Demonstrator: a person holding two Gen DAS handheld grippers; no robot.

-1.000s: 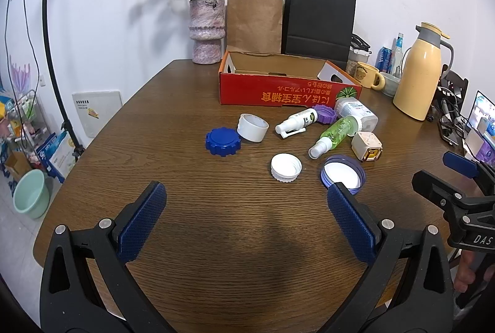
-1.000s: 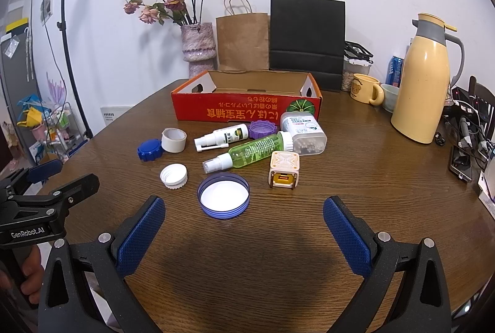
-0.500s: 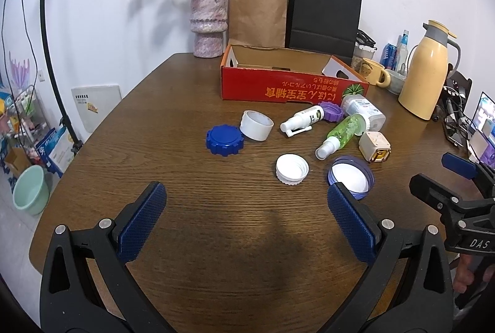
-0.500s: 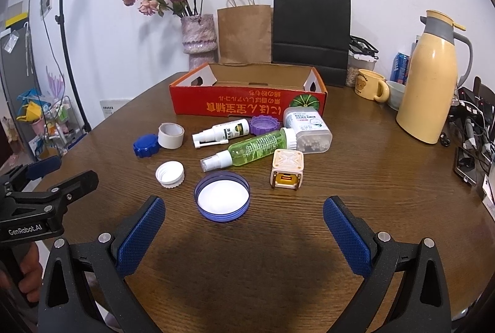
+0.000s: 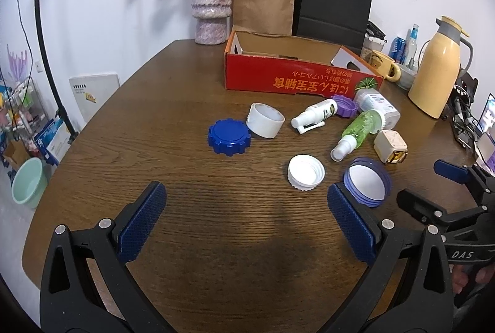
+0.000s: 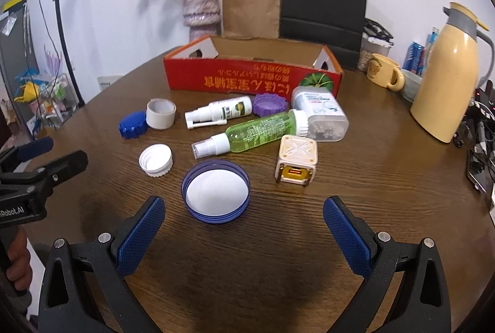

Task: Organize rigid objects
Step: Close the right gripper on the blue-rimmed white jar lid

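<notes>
An open red cardboard box (image 5: 297, 79) (image 6: 247, 79) stands mid-table. In front of it lie a dark blue ridged lid (image 5: 229, 136) (image 6: 132, 124), a white cup-like cap (image 5: 265, 120) (image 6: 161, 113), a white screw cap (image 5: 306, 172) (image 6: 155, 160), a wide blue lid (image 5: 367, 180) (image 6: 215, 191), a white spray bottle (image 5: 314, 115) (image 6: 219, 114), a green spray bottle (image 5: 360, 130) (image 6: 253, 135), a purple lid (image 5: 346, 106) (image 6: 268, 104), a clear tub (image 5: 376, 110) (image 6: 320, 116) and a cream cube (image 5: 390, 145) (image 6: 297, 159). My left gripper (image 5: 246, 223) is open, short of the caps. My right gripper (image 6: 244, 226) is open, just before the wide blue lid.
A flower vase (image 5: 212, 9), a brown paper bag (image 5: 263, 3) and a black bag (image 5: 332, 8) line the back edge. A yellow thermos (image 6: 447, 82), a mug (image 6: 383, 74) and cables (image 6: 481, 141) crowd the right side. The brown table (image 5: 154, 104) has bare wood at left.
Both grippers have moved forward and a little lower toward the scattered objects, which now look larger. Both stay open, and nothing on the table has shifted.
</notes>
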